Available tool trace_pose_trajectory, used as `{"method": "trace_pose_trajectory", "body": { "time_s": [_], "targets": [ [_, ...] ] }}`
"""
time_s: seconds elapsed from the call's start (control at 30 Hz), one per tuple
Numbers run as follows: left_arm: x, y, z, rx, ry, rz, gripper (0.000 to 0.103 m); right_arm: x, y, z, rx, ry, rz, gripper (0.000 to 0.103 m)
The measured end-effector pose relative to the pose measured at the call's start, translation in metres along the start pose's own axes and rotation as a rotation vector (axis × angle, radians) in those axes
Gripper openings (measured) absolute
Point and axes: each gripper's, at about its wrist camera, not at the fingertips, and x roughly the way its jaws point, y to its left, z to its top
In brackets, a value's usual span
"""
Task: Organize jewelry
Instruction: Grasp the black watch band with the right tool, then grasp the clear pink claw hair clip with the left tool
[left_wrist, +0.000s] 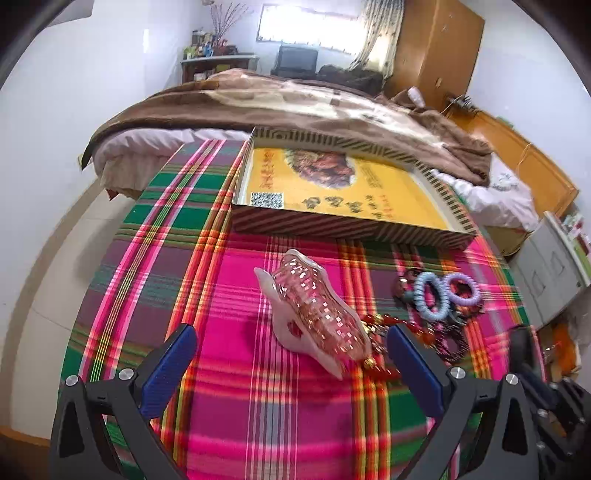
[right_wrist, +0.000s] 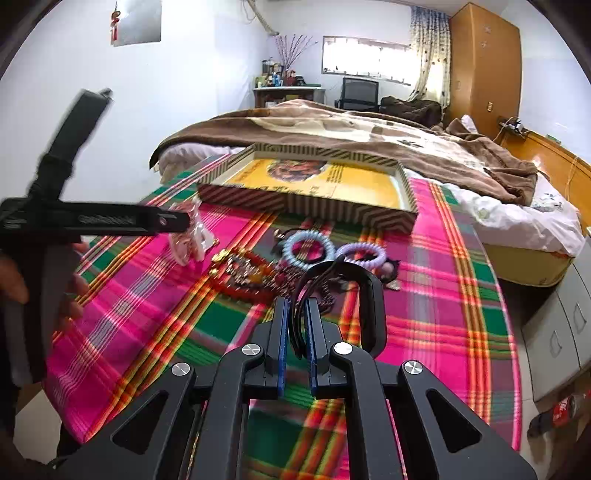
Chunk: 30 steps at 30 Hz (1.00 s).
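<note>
My left gripper (left_wrist: 291, 334) is open, its blue pads on either side of a pink glittery hair clip (left_wrist: 317, 310) lying on the plaid cloth, not touching it. My right gripper (right_wrist: 296, 306) is shut on a black headband (right_wrist: 364, 295), holding its end between the pads while the band arcs up to the right. A blue spiral hair tie (right_wrist: 304, 249), a purple spiral hair tie (right_wrist: 362, 254) and a heap of red and dark bead bracelets (right_wrist: 247, 273) lie on the cloth ahead. A striped box lid with a yellow inside (right_wrist: 369, 188) stands behind them.
The plaid cloth (left_wrist: 229, 398) covers a table in front of a bed with a brown blanket (right_wrist: 332, 129). The left gripper's body (right_wrist: 74, 218) and the hand holding it fill the left of the right wrist view. Drawers (right_wrist: 561, 332) stand at the right.
</note>
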Motion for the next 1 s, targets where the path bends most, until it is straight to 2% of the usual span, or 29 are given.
{"method": "trace_pose_trajectory", "body": {
  "time_s": [0.1,0.17,0.27,0.43,0.57,0.7,0.8,1.0],
  "targets": [
    [0.006,-0.009,0.005,0.022,-0.017,0.018,0.103,0.002,-0.006,0.003,0.008,-0.002,-0.008,0.009],
    [0.017,-0.012,0.009,0.029,0.006,0.029,0.103,0.003,-0.010,0.004,0.014,-0.004,-0.009,0.009],
    [0.027,-0.016,0.011,0.035,0.008,0.101,0.103,0.005,-0.013,0.007,0.016,-0.010,-0.007,0.009],
    [0.038,-0.010,0.011,-0.002,0.036,0.143,0.101,0.007,-0.017,0.009,0.019,-0.013,-0.006,0.009],
    [0.043,-0.008,0.010,-0.010,0.054,0.122,0.082,0.009,-0.021,0.010,0.023,-0.015,-0.002,0.009],
    [0.044,-0.009,0.009,-0.002,0.060,0.107,0.050,0.012,-0.023,0.012,0.027,-0.014,0.000,0.009],
    [0.044,-0.010,0.009,0.004,0.059,0.094,0.035,0.013,-0.023,0.012,0.032,-0.012,-0.002,0.009],
    [0.040,-0.010,0.012,0.011,0.045,0.093,0.035,0.013,-0.025,0.013,0.031,-0.014,-0.007,0.009]
  ]
}}
